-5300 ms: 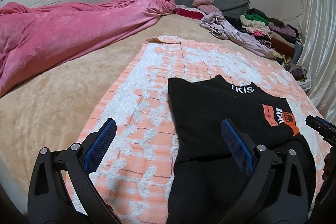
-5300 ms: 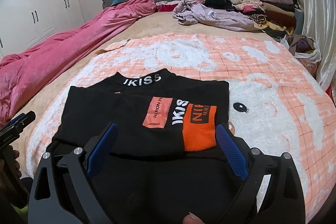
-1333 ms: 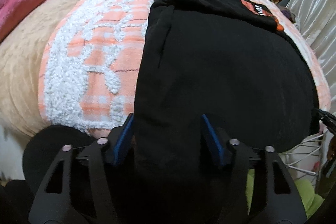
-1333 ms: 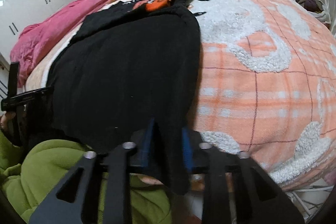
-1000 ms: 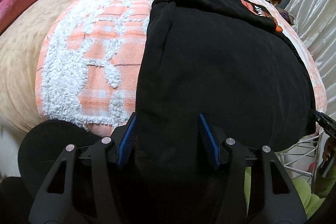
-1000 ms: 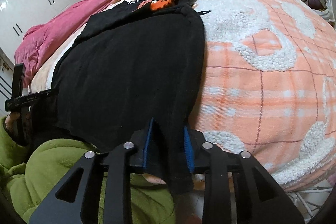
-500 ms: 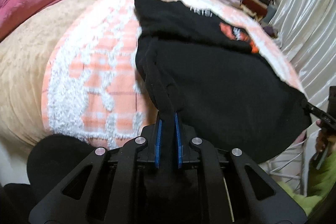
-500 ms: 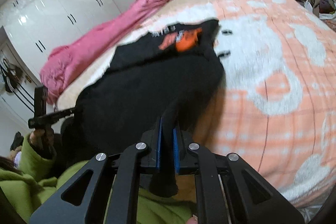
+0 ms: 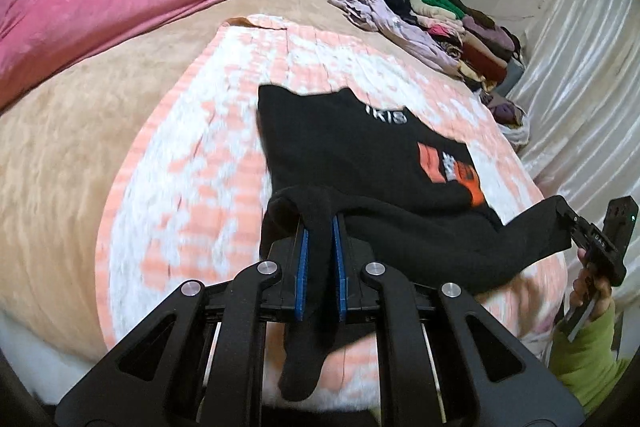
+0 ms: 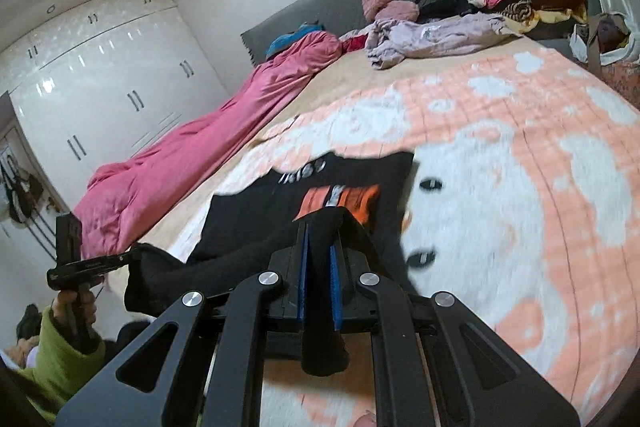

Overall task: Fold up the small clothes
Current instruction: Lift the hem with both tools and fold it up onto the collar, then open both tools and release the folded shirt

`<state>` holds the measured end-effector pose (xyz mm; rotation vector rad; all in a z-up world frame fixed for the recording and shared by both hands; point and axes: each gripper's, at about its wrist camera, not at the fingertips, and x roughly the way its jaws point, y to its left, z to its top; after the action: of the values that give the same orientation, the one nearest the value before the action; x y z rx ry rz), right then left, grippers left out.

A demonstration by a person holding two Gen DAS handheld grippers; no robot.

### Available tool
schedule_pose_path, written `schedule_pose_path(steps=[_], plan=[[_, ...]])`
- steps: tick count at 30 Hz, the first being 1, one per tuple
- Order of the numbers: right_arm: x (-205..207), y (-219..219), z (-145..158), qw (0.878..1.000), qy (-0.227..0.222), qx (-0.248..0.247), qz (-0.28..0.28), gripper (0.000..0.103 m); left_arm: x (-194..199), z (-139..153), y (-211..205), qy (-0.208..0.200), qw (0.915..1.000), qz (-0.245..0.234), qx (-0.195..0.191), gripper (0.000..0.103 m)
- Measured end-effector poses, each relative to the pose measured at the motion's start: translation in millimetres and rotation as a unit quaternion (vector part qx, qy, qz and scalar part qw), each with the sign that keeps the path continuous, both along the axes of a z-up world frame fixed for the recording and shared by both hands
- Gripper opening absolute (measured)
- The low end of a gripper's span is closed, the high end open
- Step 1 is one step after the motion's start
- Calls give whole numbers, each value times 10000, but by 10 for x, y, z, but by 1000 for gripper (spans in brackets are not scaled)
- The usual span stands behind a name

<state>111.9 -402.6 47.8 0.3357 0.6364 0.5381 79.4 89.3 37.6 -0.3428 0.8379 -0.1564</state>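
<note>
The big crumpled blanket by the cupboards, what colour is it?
Pink blanket, clearest in the right wrist view.

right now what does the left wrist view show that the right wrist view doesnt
Only the left wrist view: the right gripper clamped on the hem's far corner, and a shiny curtain.

Only the right wrist view: the white wardrobe and the left gripper at the other corner.

Both: the black top lifted by its hem, the peach blanket, pink duvet, and stacked clothes.
</note>
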Motion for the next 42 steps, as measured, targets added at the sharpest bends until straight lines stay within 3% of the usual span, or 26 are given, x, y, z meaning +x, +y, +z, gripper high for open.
schedule_pose_path(steps=[6,12,19,23,26,27,30,31,32,33,42], plan=[[417,57,0,9993,-103,-254,-251,8,489,-46,67,151,9998,146,-44,5],[883,153,-294,9966,355,-516,-526,8,896,-282,93,474,9985,274,-36,5],[1190,176,-671,9901,904,-617,-882,10,1053,-380,164,474,9980,310,-279,10],[1195,175,-717,9905,934,-500,-879,25,1004,-349,213,267,9981,289,-481,16],[1183,201,-722,9911,898,-505,-847,32,970,-340,226,174,9983,356,-417,28],[1167,216,-711,9910,879,-544,-849,33,957,-330,235,123,9985,408,-336,37],[1154,237,-695,9916,832,-552,-825,40,901,-281,275,-54,9985,473,-255,38],[1151,245,-683,9911,816,-609,-856,46,878,-263,285,-100,9985,507,-193,38],[1145,245,-667,9906,789,-666,-897,61,838,-232,288,-181,9983,536,-103,38],[1133,242,-649,9896,729,-752,-986,66,818,-212,295,-232,9982,548,-56,38],[905,154,-422,9888,340,-882,-1157,74,473,-211,313,-373,9977,513,233,47]])
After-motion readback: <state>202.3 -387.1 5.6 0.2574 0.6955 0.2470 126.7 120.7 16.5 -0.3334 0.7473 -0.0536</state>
